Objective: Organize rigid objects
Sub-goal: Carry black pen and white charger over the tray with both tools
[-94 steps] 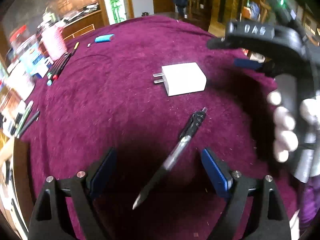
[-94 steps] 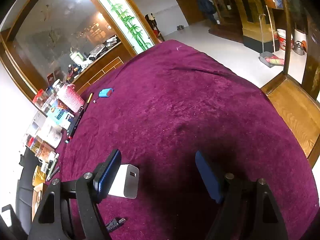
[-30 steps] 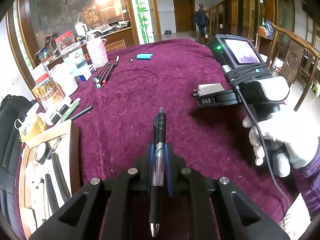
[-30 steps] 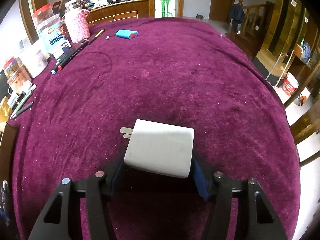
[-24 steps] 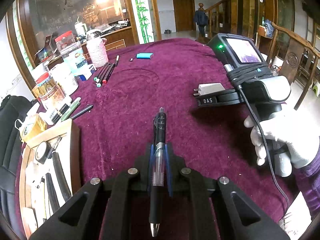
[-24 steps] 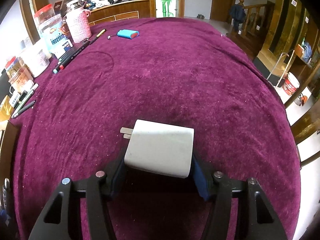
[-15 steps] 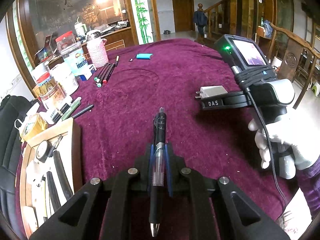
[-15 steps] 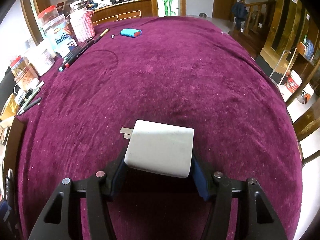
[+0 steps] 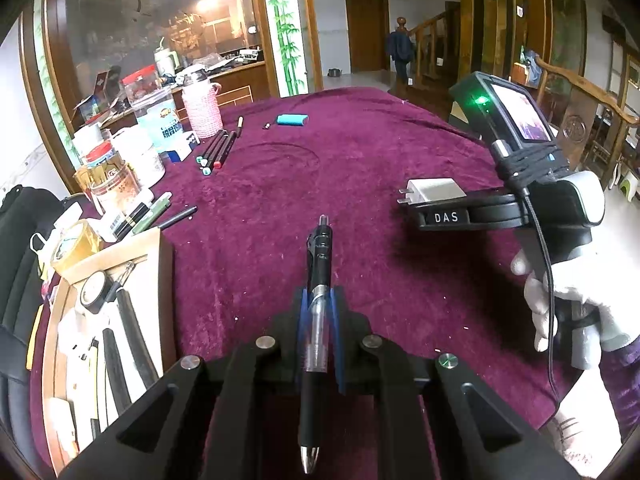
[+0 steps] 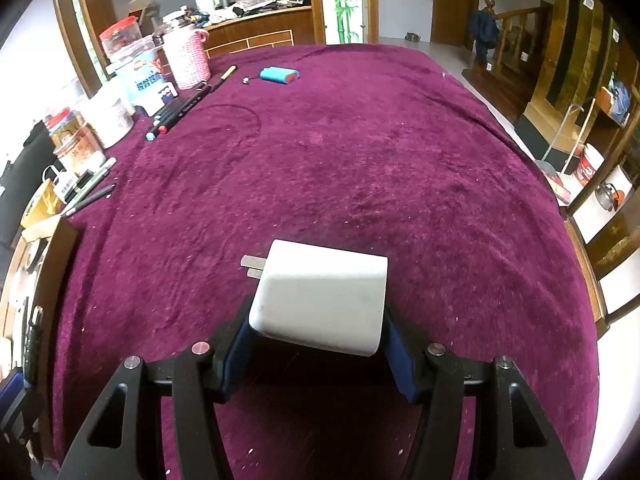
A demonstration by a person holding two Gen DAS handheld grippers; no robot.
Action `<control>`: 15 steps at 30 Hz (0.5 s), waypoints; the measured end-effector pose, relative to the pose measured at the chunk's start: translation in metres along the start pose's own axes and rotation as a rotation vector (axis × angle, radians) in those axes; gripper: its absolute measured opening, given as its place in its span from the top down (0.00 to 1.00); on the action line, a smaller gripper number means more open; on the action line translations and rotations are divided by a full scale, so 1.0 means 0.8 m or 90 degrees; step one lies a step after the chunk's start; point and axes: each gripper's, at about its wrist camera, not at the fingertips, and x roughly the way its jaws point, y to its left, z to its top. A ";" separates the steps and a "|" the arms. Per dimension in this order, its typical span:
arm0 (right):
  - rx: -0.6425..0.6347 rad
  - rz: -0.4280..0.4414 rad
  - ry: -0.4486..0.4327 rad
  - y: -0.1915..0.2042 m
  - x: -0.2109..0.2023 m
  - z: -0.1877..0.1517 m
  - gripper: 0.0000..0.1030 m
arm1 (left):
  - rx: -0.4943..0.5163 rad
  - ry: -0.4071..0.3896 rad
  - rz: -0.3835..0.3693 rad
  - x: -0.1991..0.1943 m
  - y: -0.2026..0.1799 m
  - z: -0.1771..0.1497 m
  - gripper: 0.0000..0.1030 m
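Note:
My left gripper is shut on a black and clear pen, held above the purple tablecloth with its clip end pointing away and its tip toward the camera. My right gripper is shut on a white charger plug, prongs pointing left, also lifted off the cloth. In the left wrist view the right gripper shows at the right with the charger plug in it, held by a gloved hand.
A wooden tray with tools lies at the left table edge. Jars, a pink bottle, markers and a blue case stand along the far left. Loose pens lie near the tray. Chairs stand to the right.
Both grippers have drifted slightly over the table, still holding the pen and the charger plug; the tray and jars now sit a little nearer in both views.

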 end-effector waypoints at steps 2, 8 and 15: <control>-0.002 0.004 -0.004 0.004 -0.007 -0.003 0.39 | -0.003 -0.004 0.000 -0.006 0.002 -0.003 0.89; -0.013 0.013 -0.018 0.016 -0.030 -0.013 0.39 | -0.012 -0.010 0.001 -0.018 0.008 -0.010 0.89; -0.023 0.026 -0.027 0.031 -0.045 -0.022 0.39 | -0.017 -0.017 0.001 -0.034 0.013 -0.021 0.89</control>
